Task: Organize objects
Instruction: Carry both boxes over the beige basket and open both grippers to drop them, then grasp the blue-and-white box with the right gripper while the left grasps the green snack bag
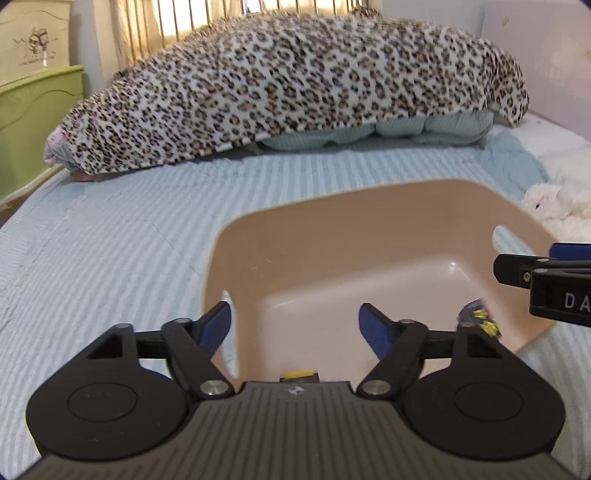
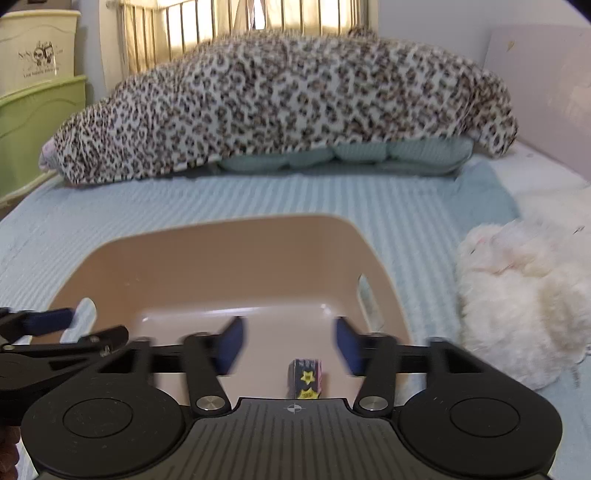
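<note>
Grippers, left (image 1: 295,325) and right (image 2: 290,343), gape empty over one tan bin (image 2: 207,254) holding one small dark box (image 2: 306,378).

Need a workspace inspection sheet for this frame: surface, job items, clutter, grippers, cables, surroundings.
Surface: bed with light blue ribbed cover.
Job's things: tan bin with handle slots sits on the bed; small dark box with yellow stars stands inside it. In the left wrist view, a yellow-topped item shows at the gripper body's edge, too hidden to identify.
Clutter: white plush right of the bin; leopard blanket heaped over a pale green cushion.
Grippers: left gripper open, empty, above the bin; right gripper open, empty, above the box.
Cables: nothing seen.
Surroundings: curtain, green drawers, wall.
</note>
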Tool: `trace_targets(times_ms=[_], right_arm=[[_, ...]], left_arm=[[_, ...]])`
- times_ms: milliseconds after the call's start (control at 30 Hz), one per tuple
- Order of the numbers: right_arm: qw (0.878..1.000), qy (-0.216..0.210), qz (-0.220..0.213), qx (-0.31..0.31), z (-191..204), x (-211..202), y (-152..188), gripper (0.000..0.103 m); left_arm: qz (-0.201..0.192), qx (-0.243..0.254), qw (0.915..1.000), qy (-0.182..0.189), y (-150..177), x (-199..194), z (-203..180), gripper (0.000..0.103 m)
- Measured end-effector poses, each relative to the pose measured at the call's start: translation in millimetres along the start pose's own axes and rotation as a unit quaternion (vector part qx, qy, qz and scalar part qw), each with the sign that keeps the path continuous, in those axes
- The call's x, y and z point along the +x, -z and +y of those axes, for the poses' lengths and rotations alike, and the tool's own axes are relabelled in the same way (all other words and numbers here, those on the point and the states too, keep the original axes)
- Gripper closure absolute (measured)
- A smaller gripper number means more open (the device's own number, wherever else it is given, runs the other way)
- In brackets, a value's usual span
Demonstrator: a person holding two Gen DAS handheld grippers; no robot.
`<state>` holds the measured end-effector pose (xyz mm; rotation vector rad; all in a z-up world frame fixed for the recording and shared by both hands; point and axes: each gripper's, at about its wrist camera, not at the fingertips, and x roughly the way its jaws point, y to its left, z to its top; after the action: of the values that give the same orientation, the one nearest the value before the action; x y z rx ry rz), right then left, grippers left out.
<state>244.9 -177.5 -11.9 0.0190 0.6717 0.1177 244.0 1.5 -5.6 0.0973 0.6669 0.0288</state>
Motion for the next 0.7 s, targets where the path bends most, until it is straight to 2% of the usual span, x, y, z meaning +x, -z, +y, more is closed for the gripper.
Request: trace_targets(times_ms=[167,233,300,433,700], right_arm=[[1.000,-0.004,-0.016,0.009,-2,-35,1,0.018],[1.000,-0.002,-0.020,0.008,-4,-48,4,0.012],[1.000,0.003,-0.027,0.007,-6,-61,9,0.010],[1.000,0.012,-0.019,0.006,-13,-76,23,0.007],[0.999,0.026,0.023,-0.008,-21,-84,65,0.006]], left_arm=[[0.007,-0.002,1.0000,-0.001,6,-30,5,0.022],[0.006,-0.002,1.0000,-0.002,11,-43,6,0.018],[0.003,-0.005,1.0000,-0.002,17,-55,7,0.011],[0.006,0.001,1.0000,0.002,32,-73,4,0.011],[0.046,-0.007,0.9987,0.018,67,-76,2,0.011]])
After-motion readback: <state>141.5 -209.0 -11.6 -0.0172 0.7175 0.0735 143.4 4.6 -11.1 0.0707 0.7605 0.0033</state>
